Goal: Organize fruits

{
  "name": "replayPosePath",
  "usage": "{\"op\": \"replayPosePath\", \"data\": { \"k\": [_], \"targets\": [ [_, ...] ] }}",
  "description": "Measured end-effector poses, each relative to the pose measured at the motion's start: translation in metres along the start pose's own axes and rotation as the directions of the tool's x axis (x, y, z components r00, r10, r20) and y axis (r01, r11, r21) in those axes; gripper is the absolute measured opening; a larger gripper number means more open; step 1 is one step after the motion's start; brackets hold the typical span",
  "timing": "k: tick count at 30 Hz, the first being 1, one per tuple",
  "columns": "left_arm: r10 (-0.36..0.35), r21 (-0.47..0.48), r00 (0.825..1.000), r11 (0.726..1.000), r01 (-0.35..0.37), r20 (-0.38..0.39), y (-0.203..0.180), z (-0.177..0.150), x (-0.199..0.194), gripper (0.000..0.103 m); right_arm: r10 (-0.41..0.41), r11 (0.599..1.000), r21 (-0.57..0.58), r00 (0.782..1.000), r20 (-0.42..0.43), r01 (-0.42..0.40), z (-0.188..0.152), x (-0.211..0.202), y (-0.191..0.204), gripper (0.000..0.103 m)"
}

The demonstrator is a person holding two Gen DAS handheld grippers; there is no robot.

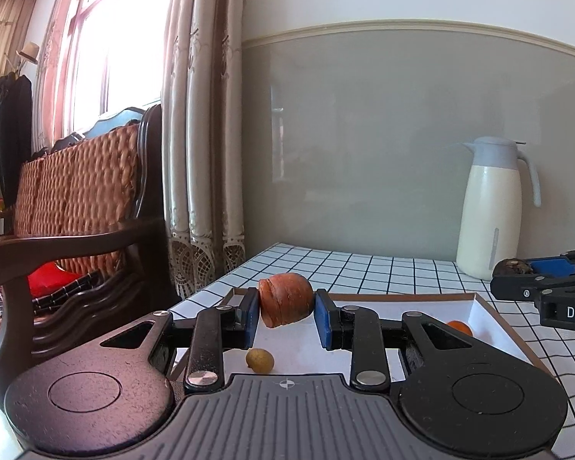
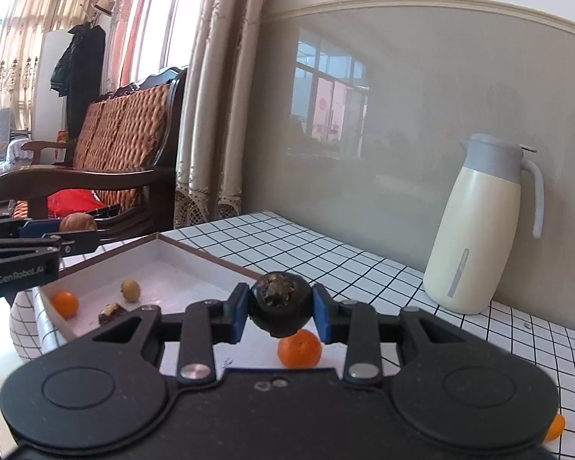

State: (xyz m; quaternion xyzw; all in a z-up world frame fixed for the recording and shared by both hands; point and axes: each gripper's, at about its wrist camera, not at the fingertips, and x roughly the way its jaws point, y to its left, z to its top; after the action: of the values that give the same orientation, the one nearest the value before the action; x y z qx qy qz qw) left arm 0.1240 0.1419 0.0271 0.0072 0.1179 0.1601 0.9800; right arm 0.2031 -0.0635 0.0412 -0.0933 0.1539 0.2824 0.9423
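Brown fruit clamped between left jaws; dark fruit between right.

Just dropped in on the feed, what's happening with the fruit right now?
A person is sorting fruit with two handheld grippers. The left gripper has its jaws shut on a reddish-brown fruit, held above the white tray. The right gripper is shut on a dark round fruit, also over the tray. In the tray lie a small orange, a yellowish-green fruit and a dark piece; another orange sits below the right gripper.
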Motion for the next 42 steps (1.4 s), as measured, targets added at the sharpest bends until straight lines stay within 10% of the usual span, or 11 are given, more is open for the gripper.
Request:
{"op": "replayPosePath", "data": {
  "k": [20,21,22,23,24,42],
  "targets": [
    [0.039,-0.021,0.996,0.999,-0.041,-0.084,0.005,0.003,0.079,0.031,0.031,0.999,0.018,0.988,-0.153,-0.029,0.004,0.078,-0.026,0.03],
    [0.042,-0.009,0.995,0.999,-0.043,-0.089,0.004,0.001,0.081,0.037,0.002,1.0,-0.005,0.983,-0.183,-0.003,0.002,0.082,-0.027,0.047],
    [0.055,-0.006,0.995,0.998,-0.055,-0.082,0.004,-0.002,0.079,0.052,-0.035,0.999,-0.022,0.98,-0.194,0.032,0.0,0.084,-0.029,0.085],
    [0.067,-0.008,0.995,0.998,-0.067,-0.069,0.004,-0.004,0.075,0.099,-0.065,0.998,-0.019,0.986,-0.155,0.062,-0.004,0.08,-0.032,0.098],
    [0.094,-0.007,0.995,0.996,-0.094,-0.029,0.003,-0.008,0.069,0.103,-0.073,0.997,-0.001,0.99,-0.124,0.073,-0.006,0.077,-0.036,0.097],
    [0.071,0.03,0.997,0.997,-0.07,-0.011,-0.007,-0.008,0.049,0.103,-0.016,0.998,0.057,0.995,-0.099,0.021,-0.006,0.056,-0.033,0.097]
  ]
}}
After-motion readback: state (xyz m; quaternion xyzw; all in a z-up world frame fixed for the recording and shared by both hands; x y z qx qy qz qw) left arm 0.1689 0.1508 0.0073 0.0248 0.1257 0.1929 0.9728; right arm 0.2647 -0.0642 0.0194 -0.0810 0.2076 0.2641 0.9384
